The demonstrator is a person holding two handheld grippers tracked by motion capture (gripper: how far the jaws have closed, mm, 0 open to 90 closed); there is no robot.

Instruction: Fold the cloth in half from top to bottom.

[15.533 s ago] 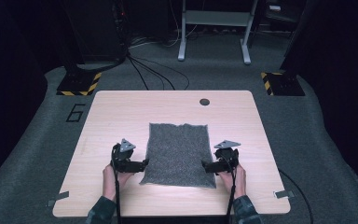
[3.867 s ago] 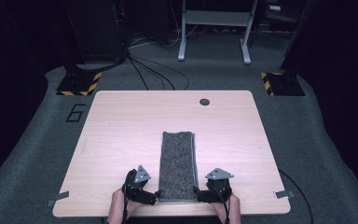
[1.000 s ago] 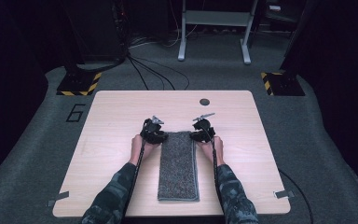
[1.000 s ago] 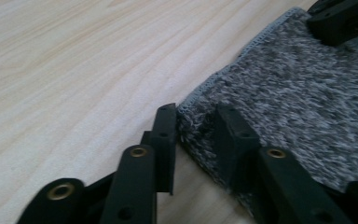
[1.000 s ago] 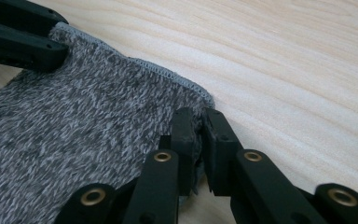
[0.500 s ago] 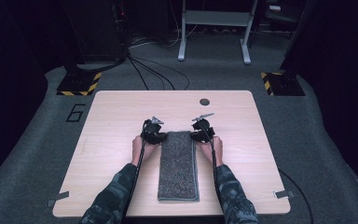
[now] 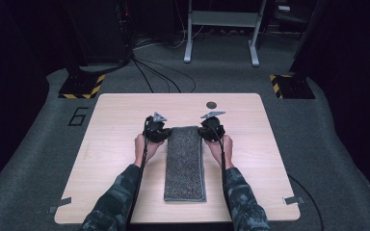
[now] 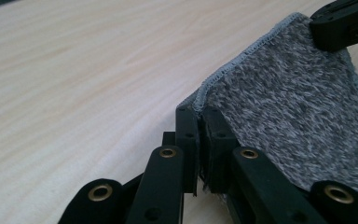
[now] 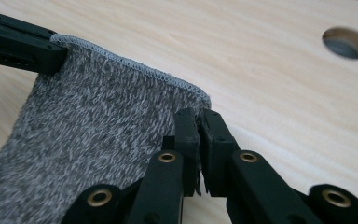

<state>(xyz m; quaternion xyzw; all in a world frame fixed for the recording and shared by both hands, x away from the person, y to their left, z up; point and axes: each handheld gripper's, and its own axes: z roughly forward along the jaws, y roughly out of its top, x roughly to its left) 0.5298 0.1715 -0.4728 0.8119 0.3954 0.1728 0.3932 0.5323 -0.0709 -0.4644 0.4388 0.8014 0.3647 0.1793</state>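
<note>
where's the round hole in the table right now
In the high view the hole sits near the table's far edge, just beyond the right gripper.

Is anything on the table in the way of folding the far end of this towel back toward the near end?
Nothing visible. Both grippers, left and right, pinch the towel's far corners; its top is bare, and the table around it too.

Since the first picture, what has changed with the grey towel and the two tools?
The grey fuzzy towel, first spread wide, now lies folded into a narrow strip. Both tools left its near end for its far corners: the left tool has just closed on the left corner, and the right tool grips the right one, lifting that edge slightly. The light wooden table stayed as it was.
</note>
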